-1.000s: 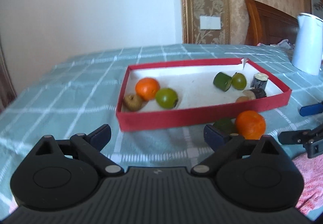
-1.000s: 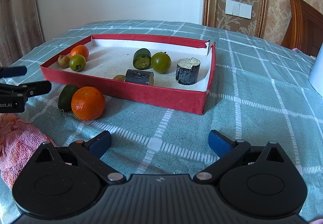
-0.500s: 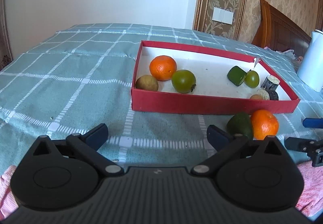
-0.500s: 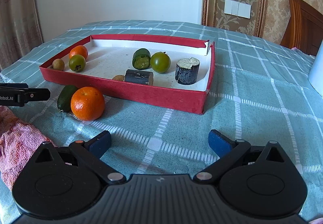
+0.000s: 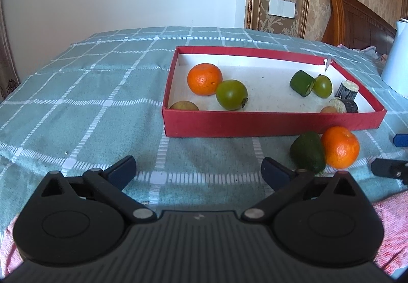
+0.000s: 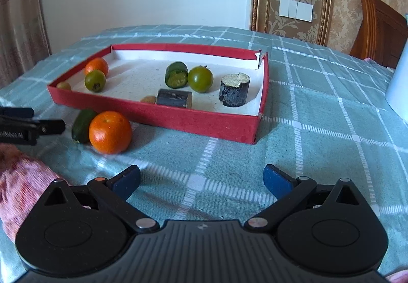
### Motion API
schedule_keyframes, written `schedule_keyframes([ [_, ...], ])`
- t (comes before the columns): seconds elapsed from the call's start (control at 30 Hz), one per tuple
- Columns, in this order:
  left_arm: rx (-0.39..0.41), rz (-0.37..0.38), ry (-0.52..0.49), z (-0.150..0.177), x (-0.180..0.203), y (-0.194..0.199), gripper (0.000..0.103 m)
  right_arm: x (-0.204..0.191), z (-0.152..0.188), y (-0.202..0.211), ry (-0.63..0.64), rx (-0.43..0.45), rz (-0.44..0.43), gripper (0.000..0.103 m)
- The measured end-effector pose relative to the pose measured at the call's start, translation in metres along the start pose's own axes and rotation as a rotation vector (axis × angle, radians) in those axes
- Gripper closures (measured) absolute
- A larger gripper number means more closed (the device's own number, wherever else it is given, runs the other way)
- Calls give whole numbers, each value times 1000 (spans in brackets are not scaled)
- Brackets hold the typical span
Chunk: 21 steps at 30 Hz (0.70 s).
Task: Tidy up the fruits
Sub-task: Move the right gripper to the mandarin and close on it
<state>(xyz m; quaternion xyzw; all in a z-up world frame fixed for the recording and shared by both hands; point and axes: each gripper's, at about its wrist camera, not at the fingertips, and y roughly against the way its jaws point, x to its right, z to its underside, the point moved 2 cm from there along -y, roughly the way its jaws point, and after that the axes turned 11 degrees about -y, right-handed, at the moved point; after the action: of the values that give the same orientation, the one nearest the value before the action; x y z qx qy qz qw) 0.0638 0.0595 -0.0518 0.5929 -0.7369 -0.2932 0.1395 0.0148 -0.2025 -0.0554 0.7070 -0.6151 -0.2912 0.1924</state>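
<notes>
Left gripper (image 5: 198,172): lower centre of its own view, angled down over the table (image 5: 76,109); jaws wide, nothing between them. They have just been opening to full spread.

Right gripper (image 6: 201,179): lower centre of its own view, same downward tilt; jaws wide, nothing between them.

Red box (image 6: 178,121): shallow, white-lined, on the teal checked tablecloth, mid-frame in both views.

Contents, left end: orange (image 5: 204,79), green round fruit (image 5: 231,94) touching it, small brown fruit (image 5: 184,106) at the front wall.

Contents, right end: cut green piece (image 6: 176,75) against a second green round fruit (image 6: 200,78); dark cylinder standing (image 6: 234,90); dark cylinder lying (image 6: 174,98) with a small brown item (image 6: 148,99) beside it.

Outside the box, just before its front wall: second orange (image 6: 110,132) touching an avocado (image 6: 83,125).

Pink towel (image 6: 23,181): lower left of the right wrist view.
</notes>
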Motion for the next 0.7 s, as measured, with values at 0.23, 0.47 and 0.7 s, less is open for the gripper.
schedule_keyframes([
  [0.23,-2,-1,-3,0,0,-1,0,-18,-11,7,-20,39,-78,0],
  [0.47,0,1,0,-1,0,0,0,-45,-18,-4,55,55,-65,1],
  [0.7,3,5,6,-1,0,0,0,-64,-19,-10,92,58,-89,25],
])
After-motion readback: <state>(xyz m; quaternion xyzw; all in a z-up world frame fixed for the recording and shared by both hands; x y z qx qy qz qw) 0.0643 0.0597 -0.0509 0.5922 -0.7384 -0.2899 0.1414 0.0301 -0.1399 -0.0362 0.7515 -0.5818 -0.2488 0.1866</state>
